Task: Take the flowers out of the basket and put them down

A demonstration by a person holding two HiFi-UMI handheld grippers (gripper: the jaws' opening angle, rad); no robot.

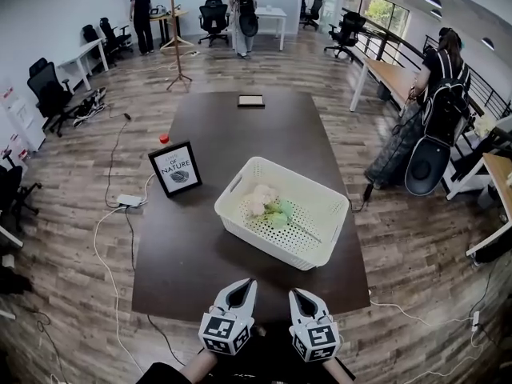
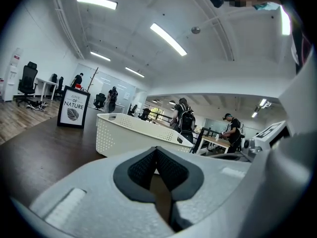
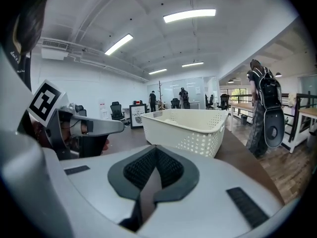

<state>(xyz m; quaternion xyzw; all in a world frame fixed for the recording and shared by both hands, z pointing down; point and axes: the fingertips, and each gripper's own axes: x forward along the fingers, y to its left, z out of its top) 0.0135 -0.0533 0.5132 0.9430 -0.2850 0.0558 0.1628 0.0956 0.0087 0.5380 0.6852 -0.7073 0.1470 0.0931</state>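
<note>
Both tools sit low at the near table edge, nothing picked up yet. Left gripper (image 1: 242, 286): jaws together, nothing btw them. Right gripper (image 1: 298, 294): same, pressed shut & empty. Flowers (image 1: 269, 204) lie in the basket (image 1: 240, 172), heads toward its left end, thin stem trailing right across the bottom. The basket sits mid-table (image 1: 200, 238), well ahead of both tools.

Risks, as I judge it:
- Jaws must open first or they'll just poke the blooms.
- Pinch the heads and the petals get crushed.
- The stem's the better hold, but it's thin & lies flat on the holed bottom, so a tip could snag a hole or slip off.
- The basket looks light. A catch on the rim prob drags or tips it, esp. w/ no tool steadying it.

Materials:
- Basket: white plastic, rectangular w/ rounded corners, perforated walls & bottom.
- Flowers: pale pink/cream blooms, soft-looking, green leaves.
- Table: dark, matte, wood-look.
- Pads (image 3: 141, 170): black, ribbed.
</note>
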